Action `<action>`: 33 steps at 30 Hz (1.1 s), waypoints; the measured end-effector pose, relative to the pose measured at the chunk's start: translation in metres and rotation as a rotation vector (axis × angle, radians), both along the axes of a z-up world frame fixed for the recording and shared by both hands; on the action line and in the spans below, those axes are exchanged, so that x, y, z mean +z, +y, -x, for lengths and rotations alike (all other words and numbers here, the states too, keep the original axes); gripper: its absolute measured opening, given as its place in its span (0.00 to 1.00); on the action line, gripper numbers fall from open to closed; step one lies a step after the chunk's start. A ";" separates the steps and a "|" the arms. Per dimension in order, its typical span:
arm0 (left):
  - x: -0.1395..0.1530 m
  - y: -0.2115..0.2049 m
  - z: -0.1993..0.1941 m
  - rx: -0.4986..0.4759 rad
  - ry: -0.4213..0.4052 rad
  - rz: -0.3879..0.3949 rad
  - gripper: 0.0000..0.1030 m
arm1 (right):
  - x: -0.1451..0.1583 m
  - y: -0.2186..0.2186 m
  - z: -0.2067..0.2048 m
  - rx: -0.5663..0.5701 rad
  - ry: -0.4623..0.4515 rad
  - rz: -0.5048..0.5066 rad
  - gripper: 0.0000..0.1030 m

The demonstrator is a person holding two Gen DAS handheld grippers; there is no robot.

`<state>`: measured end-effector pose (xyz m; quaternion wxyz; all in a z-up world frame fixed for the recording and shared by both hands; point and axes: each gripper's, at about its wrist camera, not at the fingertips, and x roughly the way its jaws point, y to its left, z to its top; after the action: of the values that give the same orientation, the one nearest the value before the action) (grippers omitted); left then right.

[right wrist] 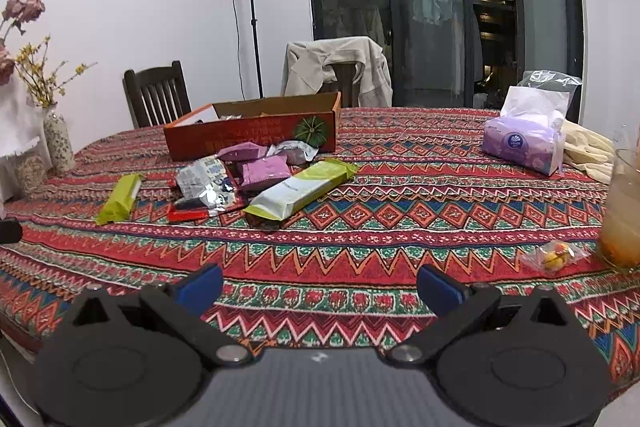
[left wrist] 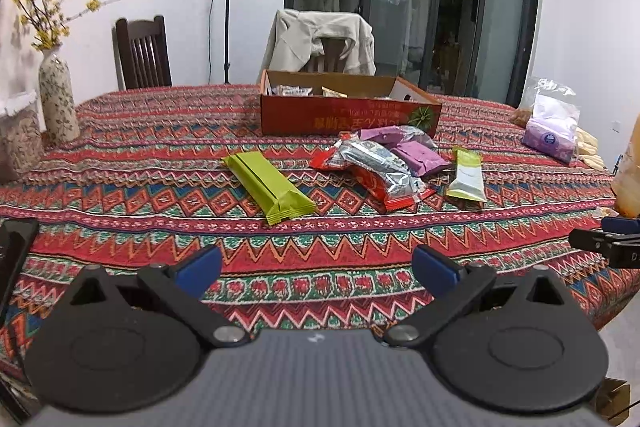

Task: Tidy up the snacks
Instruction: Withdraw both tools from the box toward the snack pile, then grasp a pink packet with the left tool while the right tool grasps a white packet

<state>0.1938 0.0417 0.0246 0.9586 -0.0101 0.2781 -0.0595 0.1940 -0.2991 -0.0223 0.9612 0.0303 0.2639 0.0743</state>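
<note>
Both grippers hang low over the near edge of the table. Left gripper and right gripper have their blue fingers spread wide, holding nothing. Far back sits the big red cardboard box with some snacks inside. Snack packets lie piled before it, a green packet just beside them.

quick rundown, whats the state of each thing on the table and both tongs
left tongs: open, empty
right tongs: open, empty
cardboard box: open-topped, some snacks inside
green packet: lying flat, apart from the pile
snack pile: loose, outside box
tissue pack: opened, tissue sticking up
</note>
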 end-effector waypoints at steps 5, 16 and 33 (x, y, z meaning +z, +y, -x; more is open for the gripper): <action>-0.007 -0.007 -0.039 -0.011 0.040 -0.008 1.00 | -0.005 0.004 -0.032 0.015 0.019 0.011 1.00; 0.006 -0.046 -0.179 -0.141 0.088 0.123 1.00 | 0.000 0.012 -0.129 0.038 0.005 0.031 1.00; -0.051 -0.096 -0.359 -0.167 0.288 0.144 0.69 | 0.013 0.020 -0.256 0.094 0.017 0.015 1.00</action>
<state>0.5526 -0.0539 -0.0265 0.8974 -0.0641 0.4076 -0.1564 0.4505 -0.2793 -0.0098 0.9546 0.0114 0.2738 0.1172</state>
